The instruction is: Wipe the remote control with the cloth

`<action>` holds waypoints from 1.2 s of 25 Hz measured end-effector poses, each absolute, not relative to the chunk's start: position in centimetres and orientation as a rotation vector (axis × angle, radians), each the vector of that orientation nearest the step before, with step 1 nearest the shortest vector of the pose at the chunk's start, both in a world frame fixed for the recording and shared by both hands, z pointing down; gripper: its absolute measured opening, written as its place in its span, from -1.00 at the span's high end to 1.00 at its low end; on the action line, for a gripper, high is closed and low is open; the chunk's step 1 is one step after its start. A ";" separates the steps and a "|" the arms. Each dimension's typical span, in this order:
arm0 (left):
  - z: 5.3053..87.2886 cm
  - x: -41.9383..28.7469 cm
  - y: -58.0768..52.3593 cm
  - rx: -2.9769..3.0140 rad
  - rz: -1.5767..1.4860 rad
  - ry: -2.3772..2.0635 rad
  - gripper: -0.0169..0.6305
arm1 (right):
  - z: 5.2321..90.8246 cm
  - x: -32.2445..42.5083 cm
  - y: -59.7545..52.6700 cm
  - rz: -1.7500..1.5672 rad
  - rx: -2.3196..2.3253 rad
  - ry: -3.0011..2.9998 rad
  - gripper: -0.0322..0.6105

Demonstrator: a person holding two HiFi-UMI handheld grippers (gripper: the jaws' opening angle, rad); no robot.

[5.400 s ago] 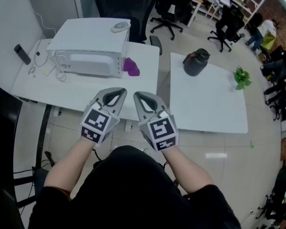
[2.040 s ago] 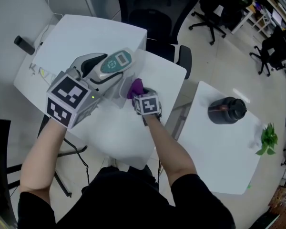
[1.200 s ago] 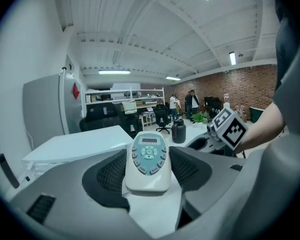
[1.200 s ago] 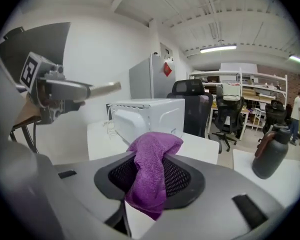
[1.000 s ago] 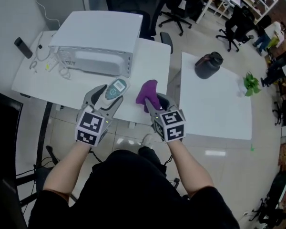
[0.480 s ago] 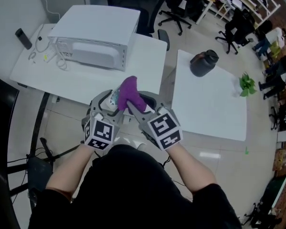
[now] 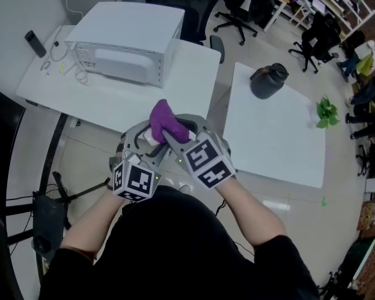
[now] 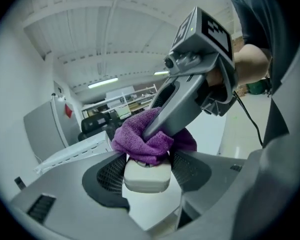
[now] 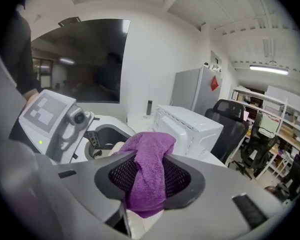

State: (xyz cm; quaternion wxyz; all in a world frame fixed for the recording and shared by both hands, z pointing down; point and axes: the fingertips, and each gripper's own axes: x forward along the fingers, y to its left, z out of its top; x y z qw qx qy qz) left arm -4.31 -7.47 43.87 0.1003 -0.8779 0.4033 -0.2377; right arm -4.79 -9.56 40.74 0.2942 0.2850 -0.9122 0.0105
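In the head view both grippers are held close in front of the person's body, over the table's near edge. My left gripper (image 7: 145,140) is shut on the white remote control (image 8: 146,174), which lies lengthwise between its pads. My right gripper (image 7: 169,130) is shut on the purple cloth (image 7: 162,115), and a bunch of that cloth (image 9: 147,174) hangs between its jaws. The cloth (image 8: 146,136) is pressed down on the remote's top side. It hides nearly all of the remote in the head view. The right gripper (image 8: 190,91) crosses over the left from the right.
A white microwave (image 7: 128,39) stands on the white table (image 7: 106,105) ahead, with cables and a small black device (image 7: 34,42) to its left. A second white table (image 7: 281,142) at the right carries a black jug (image 7: 265,81) and a small plant (image 7: 327,111). Office chairs stand behind.
The grippers were empty at first. The left took the remote off the microwave and the right took the cloth. Both drew back toward the body, and the cloth now lies on the remote.
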 end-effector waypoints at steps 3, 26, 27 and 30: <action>43.6 -4.1 -7.1 -2.610 -0.674 1.199 0.15 | 41.2 -2.5 -11.0 0.032 0.831 -2.390 0.44; 41.3 -3.6 -5.5 -2.604 -0.578 1.185 0.16 | 39.0 -0.1 -11.2 0.192 0.846 -2.489 0.44; 41.5 -3.7 -5.5 -2.624 -0.566 1.189 0.16 | 38.5 0.1 -11.5 0.184 0.867 -2.498 0.44; 41.5 -4.7 -6.6 -2.848 -0.399 1.286 0.16 | 35.9 0.7 -11.8 0.113 0.979 -2.575 0.44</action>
